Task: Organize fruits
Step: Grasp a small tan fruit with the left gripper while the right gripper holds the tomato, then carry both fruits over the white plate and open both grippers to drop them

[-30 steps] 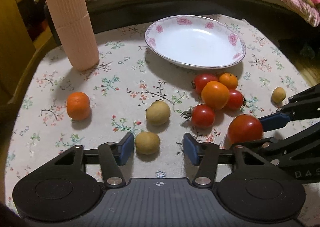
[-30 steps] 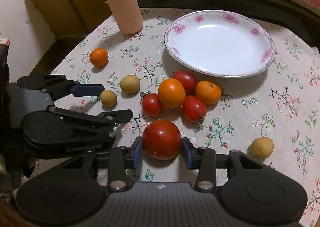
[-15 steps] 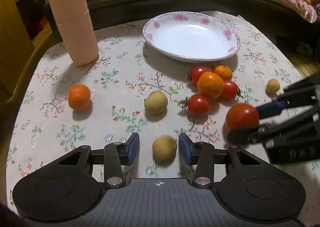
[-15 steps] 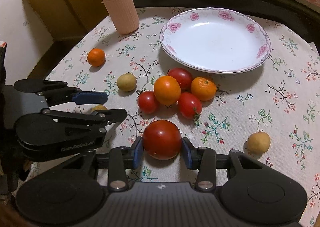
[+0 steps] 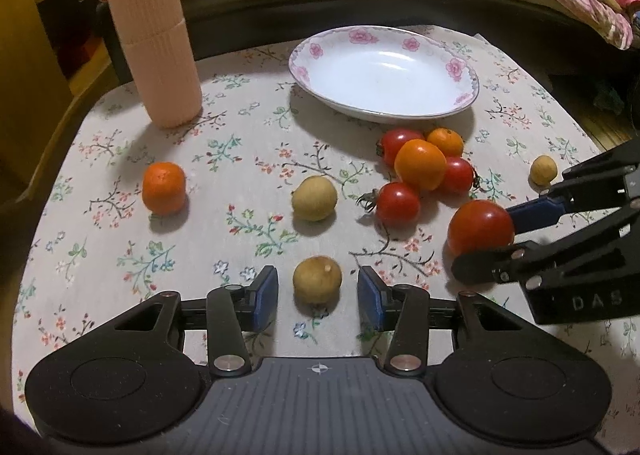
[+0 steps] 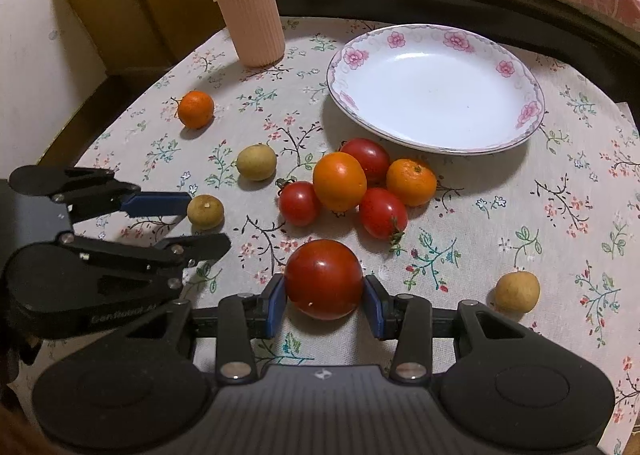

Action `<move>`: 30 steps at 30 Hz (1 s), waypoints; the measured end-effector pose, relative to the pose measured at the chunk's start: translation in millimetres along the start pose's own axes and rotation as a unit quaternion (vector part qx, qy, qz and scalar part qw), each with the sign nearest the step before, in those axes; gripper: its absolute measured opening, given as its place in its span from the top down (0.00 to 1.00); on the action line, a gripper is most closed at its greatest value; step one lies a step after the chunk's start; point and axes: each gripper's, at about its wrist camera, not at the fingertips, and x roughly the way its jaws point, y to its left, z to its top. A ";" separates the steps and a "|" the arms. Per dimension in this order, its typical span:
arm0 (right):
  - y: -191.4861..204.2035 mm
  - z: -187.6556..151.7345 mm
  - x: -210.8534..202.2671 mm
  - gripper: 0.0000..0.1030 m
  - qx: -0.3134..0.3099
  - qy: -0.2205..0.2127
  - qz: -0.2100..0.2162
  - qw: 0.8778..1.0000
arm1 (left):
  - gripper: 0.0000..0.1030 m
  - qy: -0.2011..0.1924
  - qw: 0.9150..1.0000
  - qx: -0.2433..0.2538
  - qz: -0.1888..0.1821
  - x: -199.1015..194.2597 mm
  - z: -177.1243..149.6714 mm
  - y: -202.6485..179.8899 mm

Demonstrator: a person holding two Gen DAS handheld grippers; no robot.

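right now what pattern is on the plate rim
Pink flowers on white, around the plate rim; clearest in the right wrist view.

Right tongs (image 6: 325, 305) clamp the big tomato (image 6: 324, 279); left tongs (image 6: 188, 223) seemingly straddle 1 longan (image 6: 205, 211).

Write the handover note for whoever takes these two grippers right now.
Right gripper: jaws shut on the big red tomato, low over the cloth.
Left gripper: jaws open, astride a small tan fruit, not gripping it.
Plate: nothing in it.
On the cloth: a cluster of tomatoes and oranges near the plate, a lone orange, two more tan fruits.
Done: nothing plated. Left: every fruit.
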 end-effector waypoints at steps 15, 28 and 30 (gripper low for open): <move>-10.0 -2.0 -2.2 0.58 0.020 -0.014 0.023 0.999 | 0.51 -0.001 1.000 0.022 -0.006 -1.6 -1.8 -11.2; -7.3 -0.4 0.3 0.58 0.021 -0.015 0.020 0.999 | 0.68 0.008 1.000 0.016 -0.024 -4.6 -1.0 -11.0; -7.6 -0.3 -0.2 0.58 0.026 -0.012 0.021 0.999 | 0.68 0.008 1.000 0.019 -0.022 -4.7 -0.6 -12.6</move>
